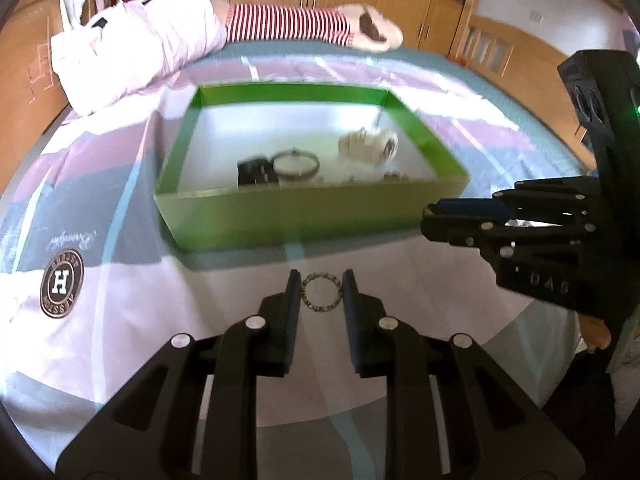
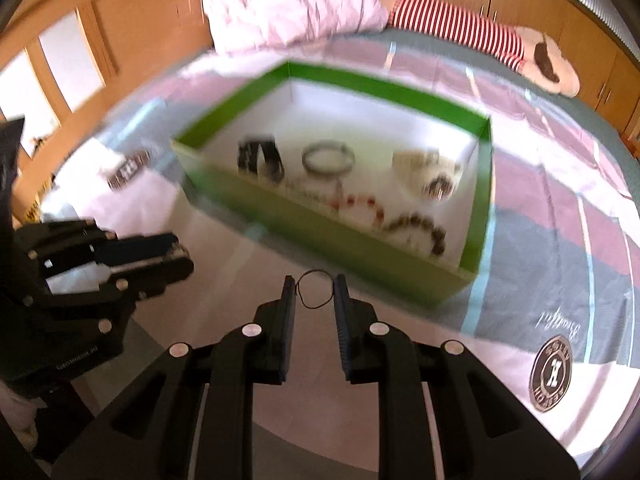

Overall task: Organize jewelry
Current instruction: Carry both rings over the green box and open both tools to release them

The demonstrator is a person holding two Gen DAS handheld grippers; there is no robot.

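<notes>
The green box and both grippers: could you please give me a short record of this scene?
surface: patterned bedspread
container: green box, open top, white floor
in box: black band, metal bangle, cream bundle, red-beaded bracelet, dark beaded bracelet; all blurred
left gripper: fingers close against a silver link bracelet, short of the box
right gripper: fingers pinch a thin black loop, near the box's front wall
outside box: no other jewelry seen
</notes>
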